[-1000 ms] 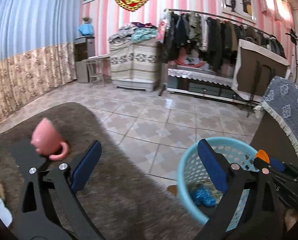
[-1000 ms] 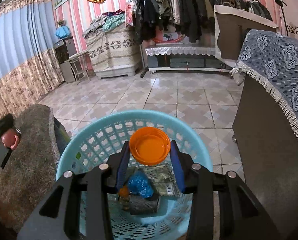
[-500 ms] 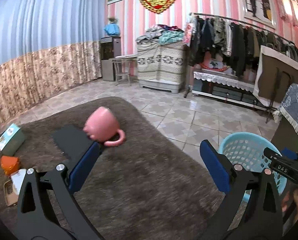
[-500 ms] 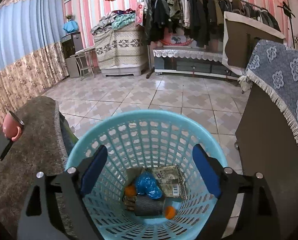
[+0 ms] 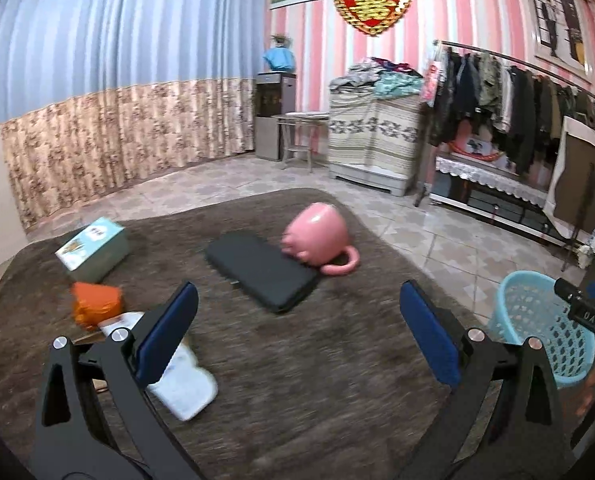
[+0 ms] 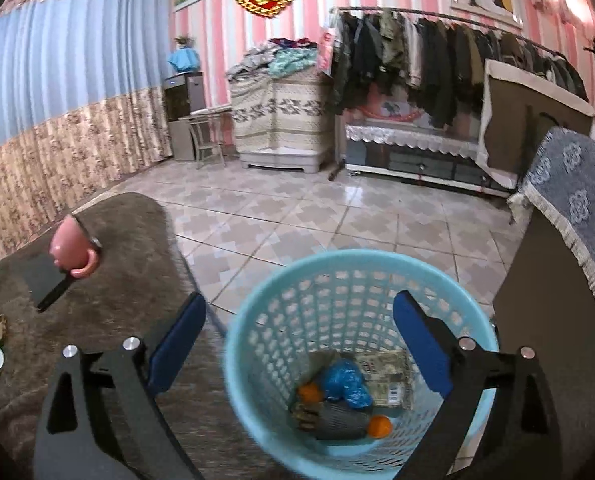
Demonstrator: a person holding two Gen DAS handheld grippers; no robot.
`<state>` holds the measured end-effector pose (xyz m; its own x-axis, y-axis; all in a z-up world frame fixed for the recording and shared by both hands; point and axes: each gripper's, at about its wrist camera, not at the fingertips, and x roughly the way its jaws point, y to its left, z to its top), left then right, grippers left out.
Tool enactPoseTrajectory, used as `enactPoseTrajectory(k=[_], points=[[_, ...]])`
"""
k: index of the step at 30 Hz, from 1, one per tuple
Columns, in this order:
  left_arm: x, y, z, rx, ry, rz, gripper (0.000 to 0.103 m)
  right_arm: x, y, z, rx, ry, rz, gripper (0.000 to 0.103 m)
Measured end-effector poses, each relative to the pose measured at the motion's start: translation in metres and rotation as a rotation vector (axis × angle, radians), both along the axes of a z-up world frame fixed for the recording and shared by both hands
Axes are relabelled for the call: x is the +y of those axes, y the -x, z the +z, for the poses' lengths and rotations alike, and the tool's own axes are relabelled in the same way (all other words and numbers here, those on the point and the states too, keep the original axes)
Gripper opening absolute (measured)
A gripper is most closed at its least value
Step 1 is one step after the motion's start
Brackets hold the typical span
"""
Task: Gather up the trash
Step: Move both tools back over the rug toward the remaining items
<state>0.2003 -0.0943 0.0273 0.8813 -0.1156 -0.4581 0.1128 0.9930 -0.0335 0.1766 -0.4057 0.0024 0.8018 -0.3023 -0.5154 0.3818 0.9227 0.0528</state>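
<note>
My left gripper (image 5: 297, 292) hangs open and empty over the brown fuzzy table cover (image 5: 297, 380). Ahead and to its left lie a crumpled orange wrapper (image 5: 95, 306) and a white paper packet (image 5: 185, 388), partly behind the left finger. The right gripper (image 6: 299, 300) is above the near-left rim of the light blue basket (image 6: 257, 308); its jaws are opening with nothing between them. Inside the basket lie the orange lid (image 6: 379, 426), a blue bag (image 6: 345, 380), a printed packet (image 6: 389, 376) and other scraps.
A pink mug (image 5: 317, 240) lies on its side against a black flat case (image 5: 261, 268), with a teal box (image 5: 93, 248) further left. The basket (image 5: 509, 292) stands on the tiled floor right of the table, beside a cloth-draped cabinet (image 6: 569, 208).
The right gripper opened and the orange lid dropped into the basket. The left gripper swung left from the basket to over the table, bringing the wrapper, packet and box into view.
</note>
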Motion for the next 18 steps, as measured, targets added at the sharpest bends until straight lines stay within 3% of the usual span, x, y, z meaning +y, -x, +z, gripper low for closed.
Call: enactPoseTrajectory(k=[18], points=[[0.132,0.029,-0.018,0.027,-0.021,0.218,0.097,0.110,-0.013,0.015,-0.010,0.039,0.237,0.093]])
